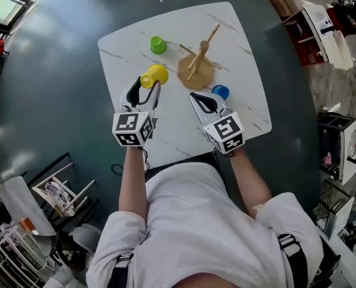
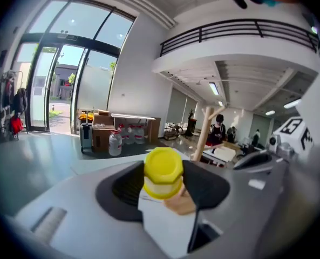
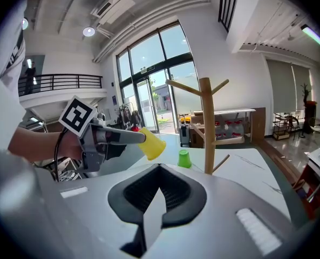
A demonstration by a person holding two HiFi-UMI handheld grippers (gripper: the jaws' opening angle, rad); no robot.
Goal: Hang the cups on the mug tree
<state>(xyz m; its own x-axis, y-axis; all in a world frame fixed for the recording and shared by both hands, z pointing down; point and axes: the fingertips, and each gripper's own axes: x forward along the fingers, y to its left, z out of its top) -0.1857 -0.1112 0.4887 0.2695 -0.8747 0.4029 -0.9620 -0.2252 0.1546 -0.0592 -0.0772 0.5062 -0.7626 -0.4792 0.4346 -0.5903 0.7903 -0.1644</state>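
The left tool (image 1: 146,87) grips the yellow cup (image 1: 155,75), held above the desk (image 1: 238,35) just left of the mug tree (image 1: 197,62). The cup's mouth should go fully over a bare peg before release. The right tool (image 1: 194,98) is closed and empty.

Wooden mug tree (image 1: 196,71), marble-look table (image 1: 241,59)

- The mug tree (image 1: 197,65) stands mid-table (image 1: 244,65), toward the far edge.
- The far cup (image 1: 158,44) sits left of it.
- The near cup (image 1: 220,92) sits beside its base, on the right.
- The held cup (image 1: 154,75) hangs left of the tree.
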